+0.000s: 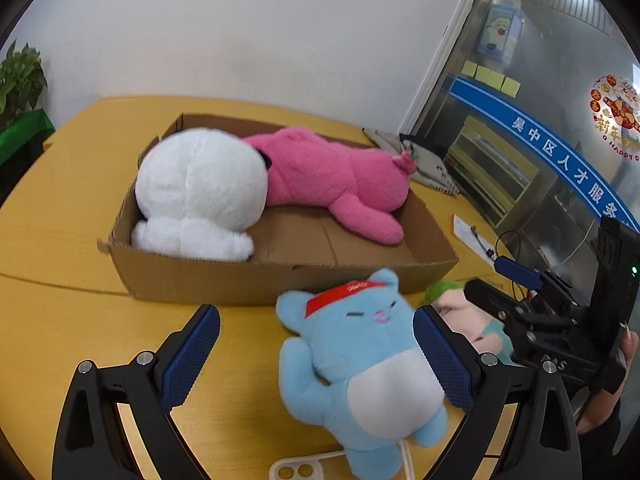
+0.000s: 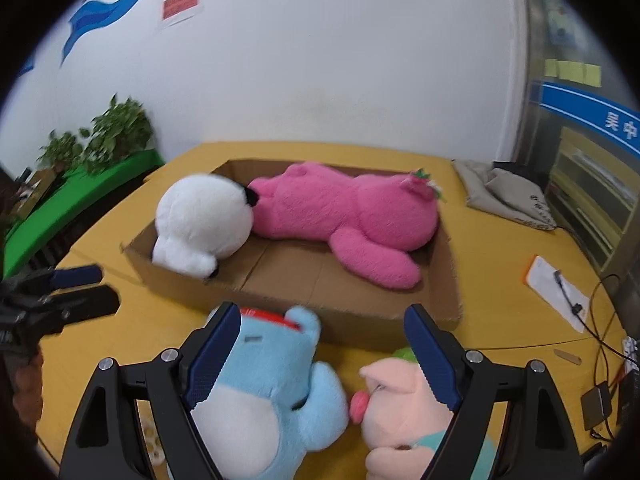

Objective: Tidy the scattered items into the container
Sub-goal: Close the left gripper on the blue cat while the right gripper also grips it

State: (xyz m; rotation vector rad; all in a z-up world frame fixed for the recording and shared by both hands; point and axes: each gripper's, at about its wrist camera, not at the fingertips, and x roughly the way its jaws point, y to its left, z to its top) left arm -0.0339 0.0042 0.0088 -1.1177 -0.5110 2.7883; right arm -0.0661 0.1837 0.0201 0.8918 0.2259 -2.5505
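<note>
A brown cardboard box (image 1: 280,280) (image 2: 360,322) lies on the yellow table. Inside it lie a white plush (image 1: 200,188) (image 2: 200,220) and a pink plush (image 1: 328,176) (image 2: 340,212). In front of the box lies a blue plush with a red cap (image 1: 360,368) (image 2: 272,392), and beside it a pink pig plush (image 1: 464,316) (image 2: 400,396). My left gripper (image 1: 316,356) (image 2: 80,292) is open around the blue plush, whose side is next to the right pad (image 1: 440,364). My right gripper (image 2: 324,360) (image 1: 500,308) stands open over both small toys, gripping neither.
A grey cloth bag (image 1: 424,160) (image 2: 504,196) lies behind the box on the right. Papers and cables (image 2: 568,296) cover the table's right side. A white plastic piece (image 1: 296,468) sits at the near edge. Potted plants (image 2: 112,132) stand far left.
</note>
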